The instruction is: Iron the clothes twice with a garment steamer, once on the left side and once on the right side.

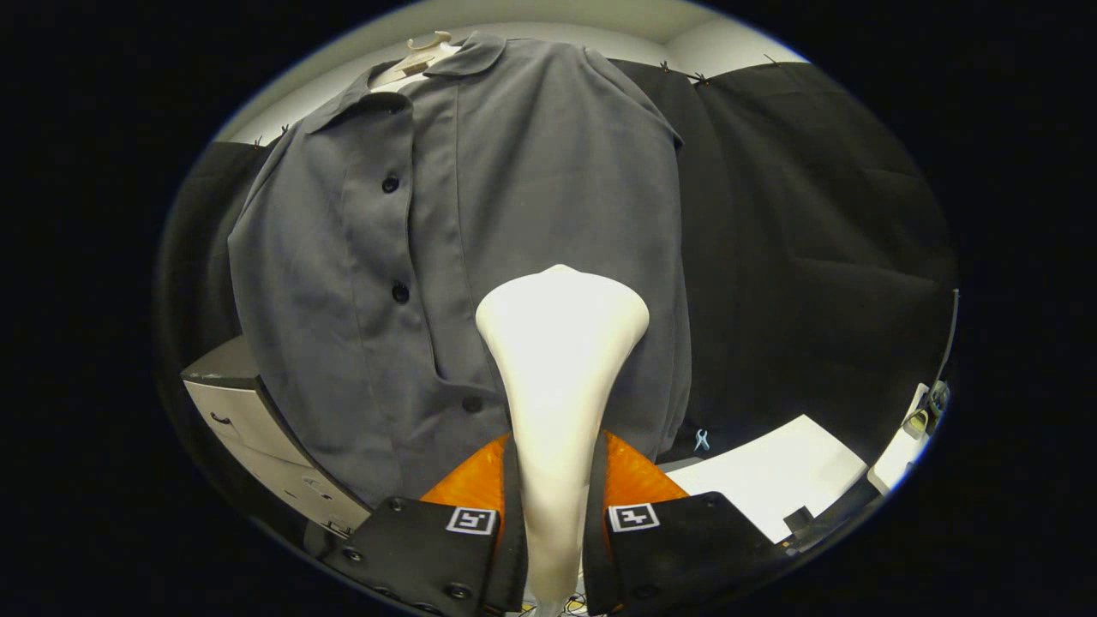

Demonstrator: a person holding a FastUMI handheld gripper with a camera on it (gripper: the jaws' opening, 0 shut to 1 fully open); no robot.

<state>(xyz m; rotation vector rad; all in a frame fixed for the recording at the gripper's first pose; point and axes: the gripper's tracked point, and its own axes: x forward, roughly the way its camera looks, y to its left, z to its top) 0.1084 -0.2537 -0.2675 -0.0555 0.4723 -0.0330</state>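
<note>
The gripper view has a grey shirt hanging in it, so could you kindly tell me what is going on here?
A person's handheld claw is shut on a white garment steamer, both fingers pressing its handle. The steamer's wide head points at the lower front of a grey shirt, to the side of the button row. The shirt hangs on a hanger before the black cloth wall. Whether the head touches the fabric cannot be told.

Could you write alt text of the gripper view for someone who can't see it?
The gripper has its jaws closed on a white garment steamer, whose head points at a grey buttoned shirt hanging on a hanger. A small drawer cabinet stands beside the shirt.
</note>
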